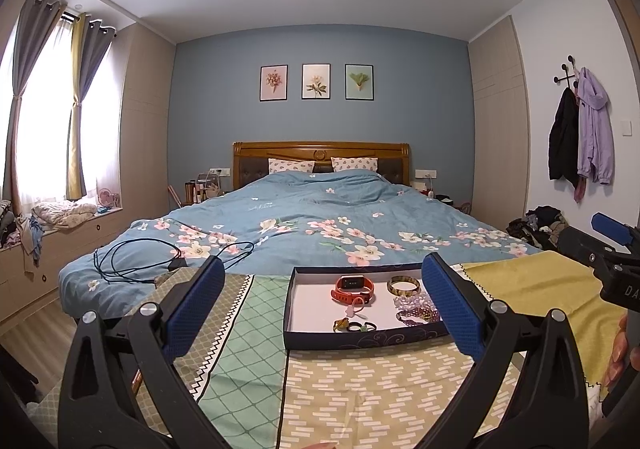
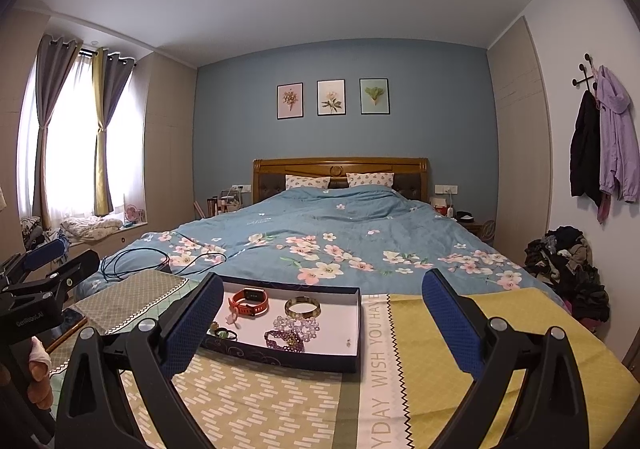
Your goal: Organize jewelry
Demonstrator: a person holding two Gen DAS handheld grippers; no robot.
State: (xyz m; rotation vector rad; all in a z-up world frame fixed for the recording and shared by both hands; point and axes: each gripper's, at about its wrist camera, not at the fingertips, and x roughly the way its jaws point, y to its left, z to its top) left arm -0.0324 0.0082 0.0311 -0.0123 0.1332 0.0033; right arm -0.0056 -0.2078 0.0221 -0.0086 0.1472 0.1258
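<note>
Progress: all jewelry in view lies inside the shallow box lid (image 1: 360,339), which rests on the patchwork cloth (image 1: 360,389) covering the worktop at the foot of the bed (image 1: 320,217). Nothing lies loose on the cloth around it. Judging by this, gathering is done or nearly so; whether further sorting inside the tray is wanted cannot be told.

Left tongs (image 1: 324,305): spread wide, empty, held short of the tray's near wall. Right tongs (image 2: 324,323): likewise spread and empty, off to the tray's right side over the yellow cloth panel.

Contents, from the right wrist view:
- Smartwatch (image 2: 249,301), coral-red rubbery strap, dark rectangular face, at the far left of the tray.
- Bangle (image 2: 303,305), rigid ring with a yellowish, mottled surface, beside the watch at the far side.
- Clear bead bracelet (image 2: 298,325), pale faceted beads, just in front of the bangle.
- Purple bead bracelet (image 2: 284,341), darker beads, touching or nearly touching the clear one.
- Small rings (image 2: 224,332) near the front left corner, partly hidden by a tong finger; their number is uncertain.
- A small pink charm (image 2: 232,319) between the watch and the rings.

Tray: stiff card, white matt floor, dark navy walls with pale scrollwork. Cloth: quilted, soft, printed in green, tan and yellow panels.
</note>
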